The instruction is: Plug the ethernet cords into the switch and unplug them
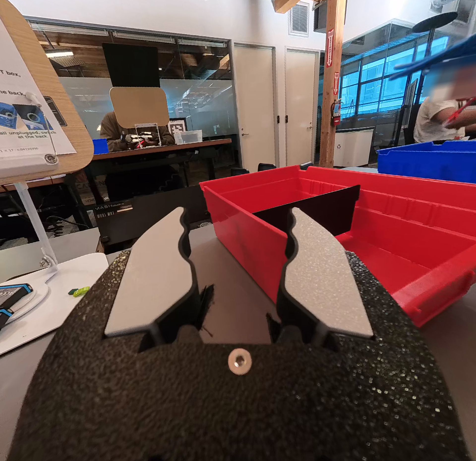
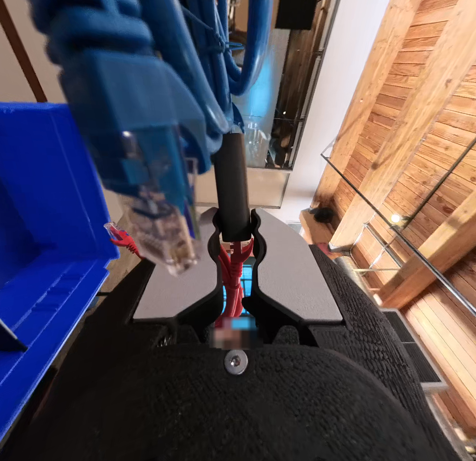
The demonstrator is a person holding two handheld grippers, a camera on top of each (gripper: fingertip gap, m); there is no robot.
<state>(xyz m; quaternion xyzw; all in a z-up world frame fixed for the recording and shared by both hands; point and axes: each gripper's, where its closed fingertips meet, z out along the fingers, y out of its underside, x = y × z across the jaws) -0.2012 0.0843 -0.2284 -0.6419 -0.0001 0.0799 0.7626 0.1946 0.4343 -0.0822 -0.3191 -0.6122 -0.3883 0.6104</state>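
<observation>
Left wrist view only: grey counter (image 1: 231, 288) with a red bin (image 1: 257, 247) split by a black divider (image 1: 322, 203), both compartments bare as far as visible. A blue bin (image 1: 425, 160) sits behind it. Far left is a wood-backed instruction sheet (image 1: 31, 108) on a clear stand, printed text and photos on it. In the background, a wooden post carries red signs, and a seated person works at another desk. No switch visible in either view.

Right wrist view only: camera is tilted toward wood-plank ceiling and beams. The blue bin's wall (image 2: 38, 190) fills the left edge.

Left gripper (image 1: 237, 232) has fingers spread wide, nothing between them, hovering over the counter just beside the red bin's near corner.

Right gripper (image 2: 234, 232) has fingers closed narrow on a black sleeve (image 2: 231, 185), both pads pressing its sides. Coiled blue ethernet cords (image 2: 231, 49) come out of the sleeve's far end; red ethernet cords (image 2: 234, 276) run back between the fingers.

One blue cord's clear plug (image 2: 164, 237) dangles close to the lens, blurred. A red cord's clear plug (image 2: 116, 232) pokes out left of it.
</observation>
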